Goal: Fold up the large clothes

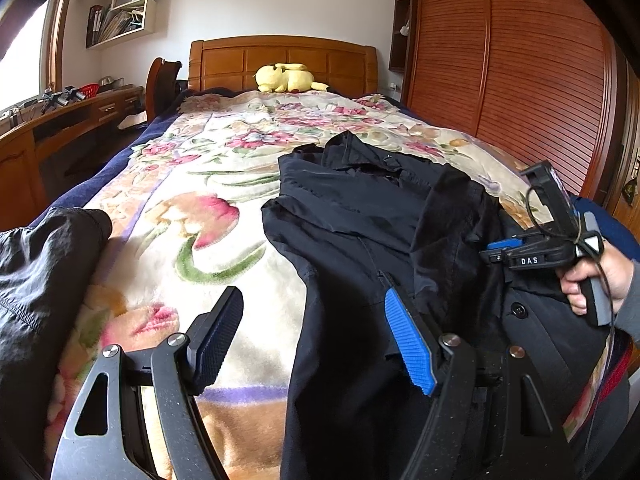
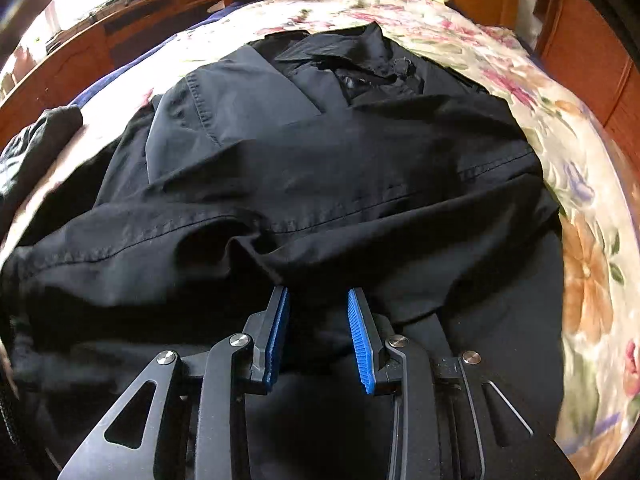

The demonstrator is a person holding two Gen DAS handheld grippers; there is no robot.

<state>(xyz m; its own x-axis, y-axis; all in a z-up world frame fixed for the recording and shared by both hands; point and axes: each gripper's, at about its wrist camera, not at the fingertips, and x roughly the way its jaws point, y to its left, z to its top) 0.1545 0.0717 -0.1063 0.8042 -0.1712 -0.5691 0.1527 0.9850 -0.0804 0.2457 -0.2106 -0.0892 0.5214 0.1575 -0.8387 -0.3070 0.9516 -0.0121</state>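
Note:
A large black jacket (image 1: 352,216) (image 2: 320,152) lies collar-away on the floral bedspread (image 1: 192,184). In the left wrist view my left gripper (image 1: 310,286) stands open at the jacket's left edge; one pad hangs over the bedspread, the other over the dark cloth, and nothing is pinched. At the right a hand (image 1: 600,276) holds my right gripper (image 1: 496,250), and a fold of the jacket rises up to it. In the right wrist view the right gripper (image 2: 318,291) has a bunched fold of jacket cloth between its blue pads (image 2: 360,340), with the jaws standing narrow.
A second dark garment (image 1: 44,264) (image 2: 32,144) lies bunched at the bed's left edge. A yellow plush toy (image 1: 286,78) rests at the wooden headboard. A wooden desk (image 1: 60,120) runs along the left, a slatted wardrobe (image 1: 520,60) along the right.

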